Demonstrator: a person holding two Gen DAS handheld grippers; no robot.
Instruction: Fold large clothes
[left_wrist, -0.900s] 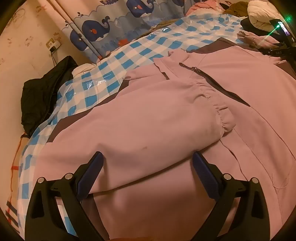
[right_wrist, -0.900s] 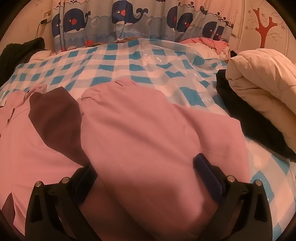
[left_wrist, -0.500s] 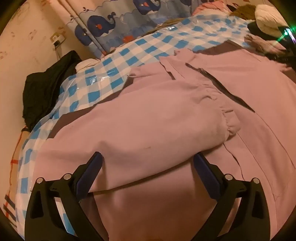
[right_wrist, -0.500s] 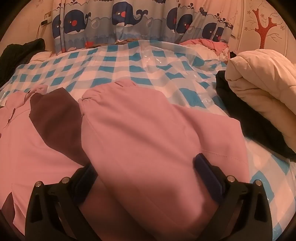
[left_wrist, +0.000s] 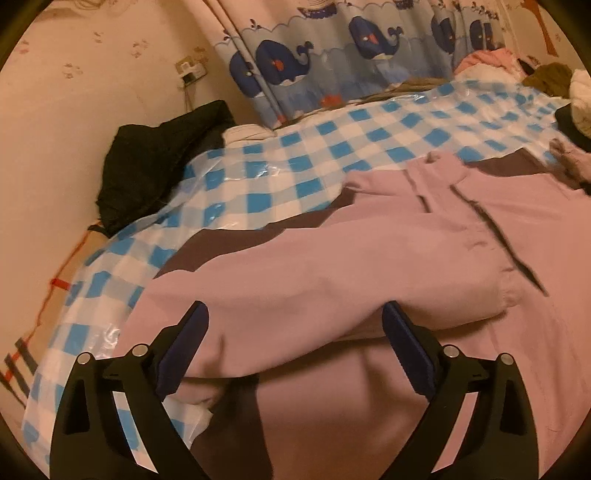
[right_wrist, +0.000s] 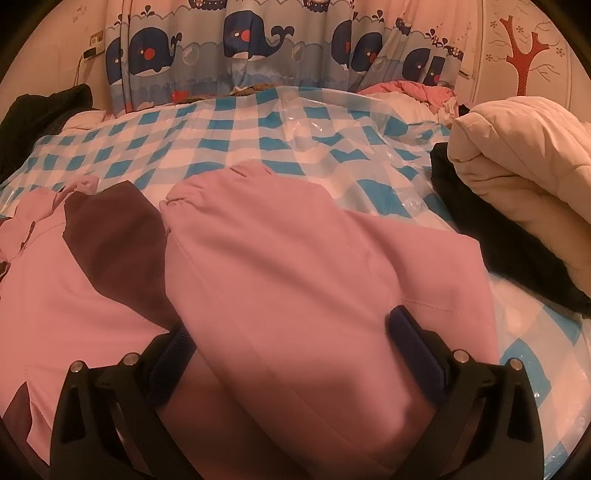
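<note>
Left gripper (left_wrist: 295, 343) first: its jaws stand wide apart, a folded-over sleeve (left_wrist: 332, 273) bulging between the blue pads (left_wrist: 183, 345), nothing pinched. The fold's underside near the bottom is in deep shadow, hard to read. The pink jacket (left_wrist: 517, 229) lies spread on the checked cover (left_wrist: 280, 166), filling its near half; its right part is cut off by the frame edge, and its zip line is blurred. Compared with half a second back, this view has swung left and up: more of the whale curtain (left_wrist: 332, 55) and wall shows, the green light at the far right has gone from sight, and more cover shows at the jacket's left edge.

Right gripper (right_wrist: 291, 339): fingers also spread wide, the other sleeve (right_wrist: 280, 266) heaped between them and covering the left pad's tip, so whether cloth touches the pads cannot be told. The cuff (right_wrist: 207, 192) points to the far edge of the cover. Dark lining (right_wrist: 110, 236) sits left of the sleeve. A cream quilt (right_wrist: 517, 162) sits at the right edge on a black garment (right_wrist: 480, 229), partly hidden. This view has barely changed.
</note>
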